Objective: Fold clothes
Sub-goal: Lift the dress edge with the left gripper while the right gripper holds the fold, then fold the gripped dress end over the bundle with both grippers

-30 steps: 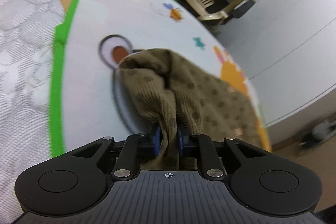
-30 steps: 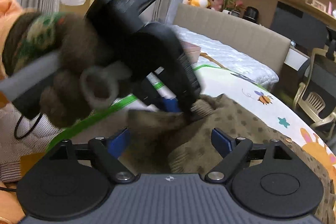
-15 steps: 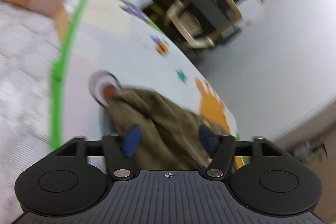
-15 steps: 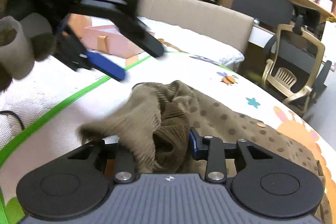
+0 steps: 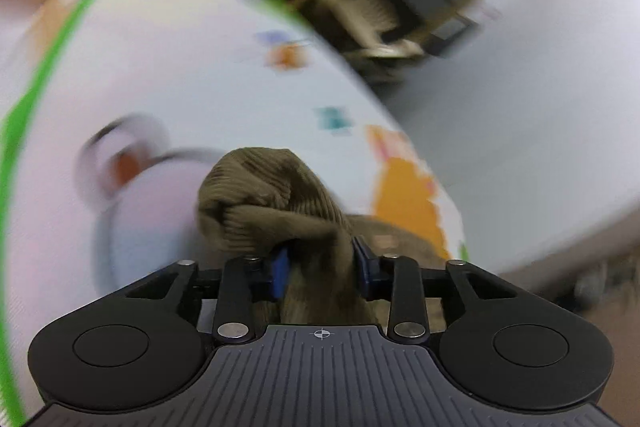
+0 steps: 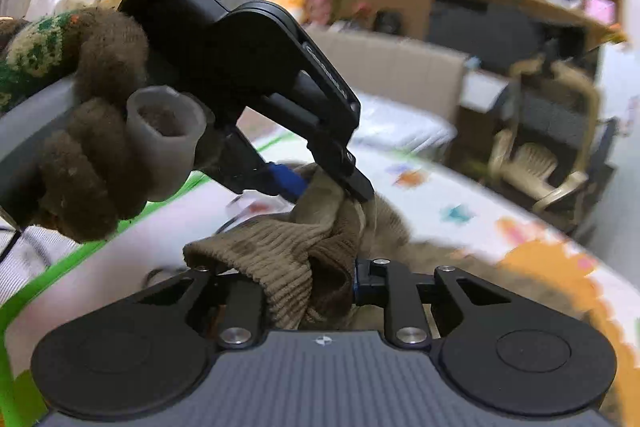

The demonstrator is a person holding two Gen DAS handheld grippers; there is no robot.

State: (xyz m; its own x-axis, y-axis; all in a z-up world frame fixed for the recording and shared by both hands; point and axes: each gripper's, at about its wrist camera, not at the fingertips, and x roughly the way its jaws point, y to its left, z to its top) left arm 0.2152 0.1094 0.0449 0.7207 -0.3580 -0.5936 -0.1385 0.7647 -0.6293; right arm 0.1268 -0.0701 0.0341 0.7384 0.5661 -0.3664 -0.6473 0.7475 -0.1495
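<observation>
Both grippers had changed their hold within the last second: the left gripper (image 5: 320, 263), earlier clamped tight on a thin pinch of the brown knit garment (image 5: 276, 195), had let go, swung wide, and was now closing again on a thicker, ribbed bunch of it, the cloth filling the gap between its blue pads (image 5: 280, 267). The right gripper (image 6: 308, 287), whose jaws had stood wide apart around the cloth a second before, was likewise closing, and a ribbed fold of the garment was bunched between its fingers, its one visible blue pad pressed against the knit. In the right wrist view the left gripper, carried by a hand in a fuzzy brown glove (image 6: 92, 155), bit the same garment just beyond the right one, so the two holds sat close together on one edge. The rest of the garment trailed away from the grippers across the cartoon-print play mat (image 5: 224, 75), with a raised hump of knit between the two holds. Judged from this, the person had regrasped an edge, probably a cuff or hem, with both tools and was set to lift or carry it over for a fold; no fold lay finished yet.
</observation>
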